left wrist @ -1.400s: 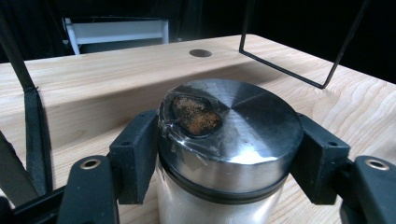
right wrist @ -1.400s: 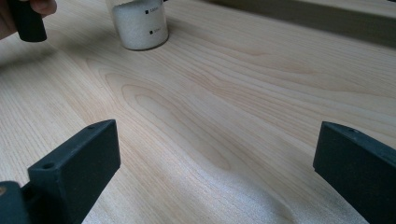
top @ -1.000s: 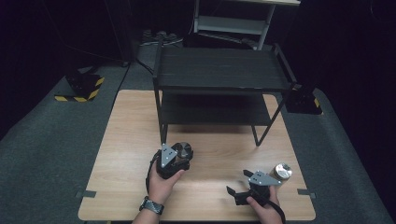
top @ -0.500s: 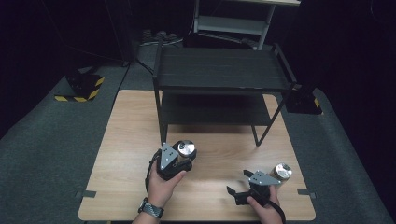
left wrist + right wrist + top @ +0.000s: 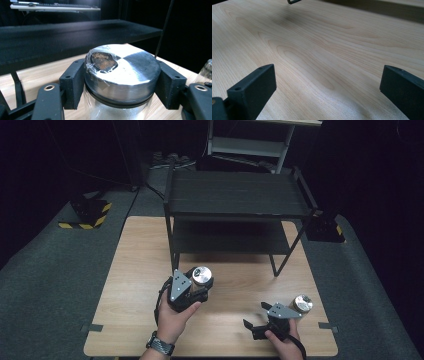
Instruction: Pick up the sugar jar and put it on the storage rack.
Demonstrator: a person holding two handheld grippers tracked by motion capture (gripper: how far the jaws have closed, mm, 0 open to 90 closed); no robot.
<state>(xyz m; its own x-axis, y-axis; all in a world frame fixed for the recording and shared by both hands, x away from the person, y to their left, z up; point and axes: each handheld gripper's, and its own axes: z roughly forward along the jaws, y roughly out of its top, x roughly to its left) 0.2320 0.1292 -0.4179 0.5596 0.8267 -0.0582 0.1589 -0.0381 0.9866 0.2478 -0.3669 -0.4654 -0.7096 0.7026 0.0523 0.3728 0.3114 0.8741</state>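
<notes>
On the wooden table (image 5: 135,270), near the front edge, the person holds a gripper in each hand. The left gripper (image 5: 192,287) has a glass jar (image 5: 202,276) between its jaws. In the left gripper view the two black jaws press on both sides of the jar (image 5: 122,77), right at its shiny metal lid (image 5: 130,67). The jar stands upright in the grip. A bit of clear tape with a brown patch (image 5: 103,60) sits on top of the lid.

From the high view, the jar is in front of the black rack (image 5: 235,200), near the rack's left front leg. The rack has two flat shelves, one on top and one lower down. In the left gripper view the dark shelf (image 5: 75,32) runs across behind the jar.

The right gripper (image 5: 260,327) is low over the table near the front right corner. Its jaws are wide apart, and in the right gripper view there is just bare wood (image 5: 319,57) between them. A second jar (image 5: 301,303) with a shiny lid stands on the table just beside this gripper, on its far right side. The right hand (image 5: 282,342) grips the handle from the bottom edge.

The left hand (image 5: 175,320) has a watch (image 5: 161,343) on its wrist. Grey carpet (image 5: 50,270) lies around the table, and a block with yellow and black stripes (image 5: 87,215) sits on the floor to the left.
</notes>
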